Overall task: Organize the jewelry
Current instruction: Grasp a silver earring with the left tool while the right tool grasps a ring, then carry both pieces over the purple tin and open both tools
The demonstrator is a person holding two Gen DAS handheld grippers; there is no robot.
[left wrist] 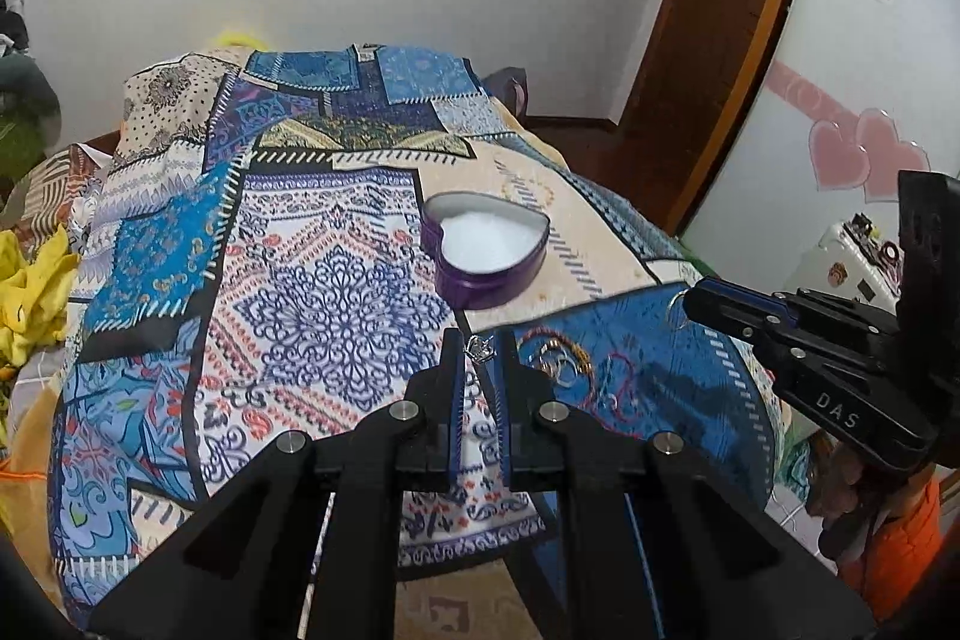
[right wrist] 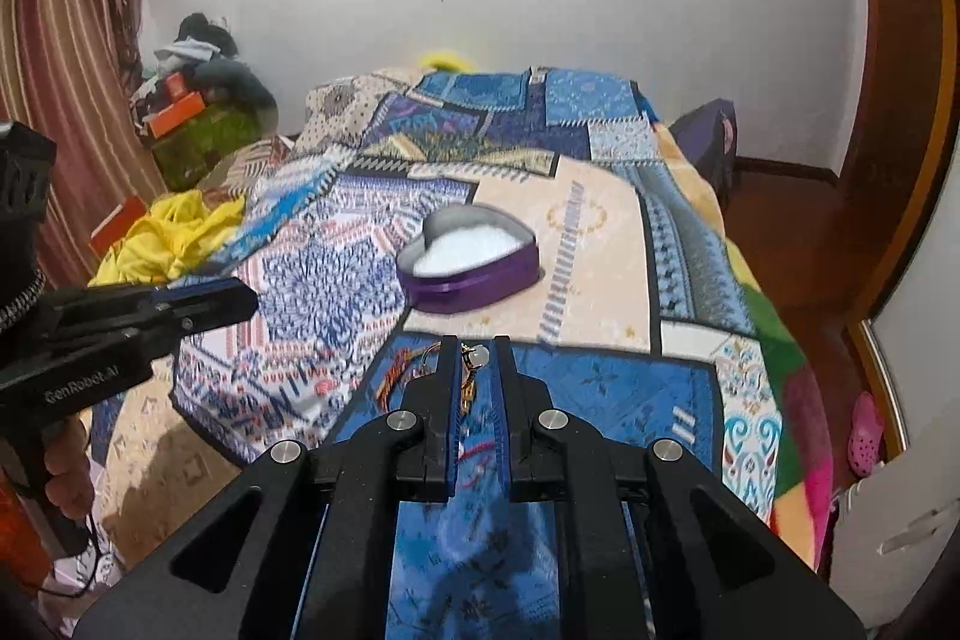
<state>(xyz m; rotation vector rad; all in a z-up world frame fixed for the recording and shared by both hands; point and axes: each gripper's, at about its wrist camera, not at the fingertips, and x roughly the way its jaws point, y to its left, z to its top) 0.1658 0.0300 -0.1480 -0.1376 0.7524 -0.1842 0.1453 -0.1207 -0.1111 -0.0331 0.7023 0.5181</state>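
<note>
Your left gripper point(left wrist: 479, 345) is raised over the bedspread point(left wrist: 312, 280) with its fingers drawn close and a small silver trinket point(left wrist: 478, 347) pinched between the tips. It looks like a charm or an earring; it is too small to tell which.

Your right gripper point(right wrist: 477, 355) is likewise narrowed on a silver ring point(right wrist: 480, 355) at its tips. The left wrist view confirms this, showing the ring's loop just off the right tool's end. Whether the gold and braided pieces directly behind that ring are also caught, you cannot tell from the right wrist view, which is blurred.

The rest of the jewellery pile point(left wrist: 570, 370), made up of rings, a braided bracelet and a red cord, lies on the blue patch at the near right. The heart-shaped purple tin point(left wrist: 486, 250) stands open, white-lined, on the cream patch just beyond the pile. Nothing is visible inside it.

Judgement: the step in hand is carriage, with one piece in each tool and delivery not yet made. The next move calls for bringing each load forward over the tin's opening, clear of the rim, lowering it near the lining and only then parting the fingers. Take the tools in turn, since they will converge on a small opening. Before lifting the right load away, check that no cord is trailing from it.
</note>
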